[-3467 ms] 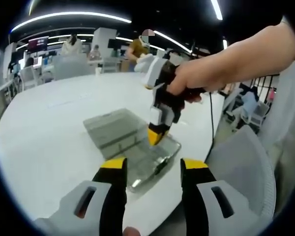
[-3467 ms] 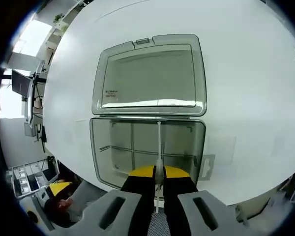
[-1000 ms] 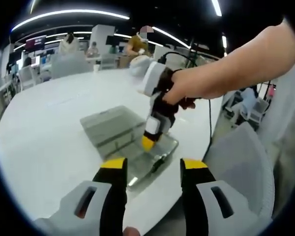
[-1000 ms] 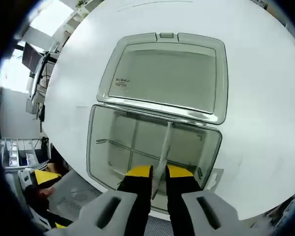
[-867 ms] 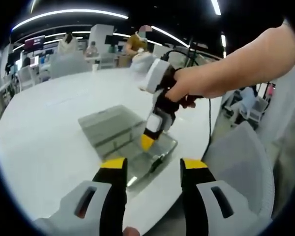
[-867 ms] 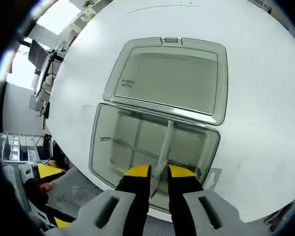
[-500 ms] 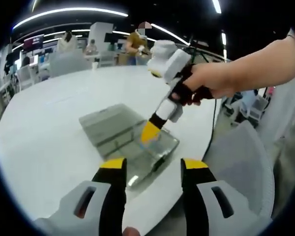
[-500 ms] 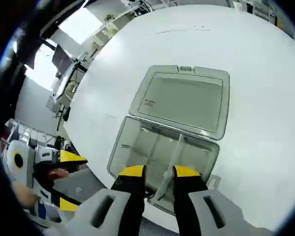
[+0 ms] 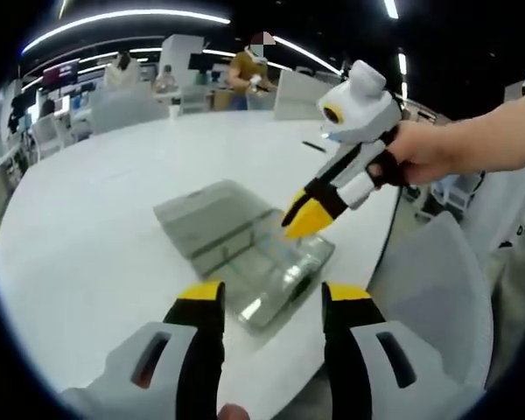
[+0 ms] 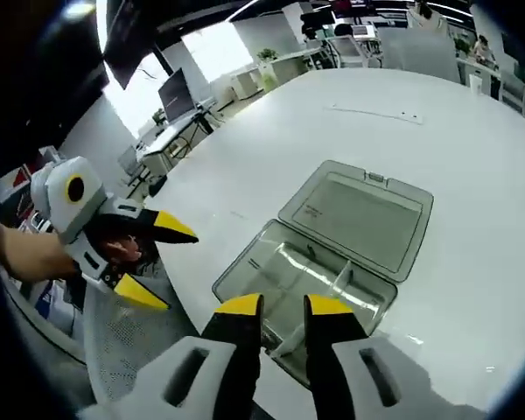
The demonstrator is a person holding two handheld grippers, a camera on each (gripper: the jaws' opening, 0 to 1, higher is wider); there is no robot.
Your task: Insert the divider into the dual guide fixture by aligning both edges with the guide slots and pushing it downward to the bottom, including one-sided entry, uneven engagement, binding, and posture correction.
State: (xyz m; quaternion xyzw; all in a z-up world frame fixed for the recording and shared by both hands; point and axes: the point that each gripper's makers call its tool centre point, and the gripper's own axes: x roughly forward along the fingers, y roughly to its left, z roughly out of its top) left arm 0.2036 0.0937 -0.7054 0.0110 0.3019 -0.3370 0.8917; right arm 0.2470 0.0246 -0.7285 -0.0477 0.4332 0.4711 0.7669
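One divider (image 10: pixel 343 278) is seen standing on edge inside the one open clear box (image 10: pixel 306 282), its long axis running from the hinge side toward the near surface (image 10: pixel 472 175) edge. The right tool (image 10: pixel 276 304) is raised above it, tilted, jaws parted and released. The left tool (image 9: pixel 267 292) is held off the edge, jaws spread, empty.

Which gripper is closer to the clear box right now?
Right. The right gripper hangs just above the clear box, near its open tray. The left gripper sits back off the table edge, jaws open.
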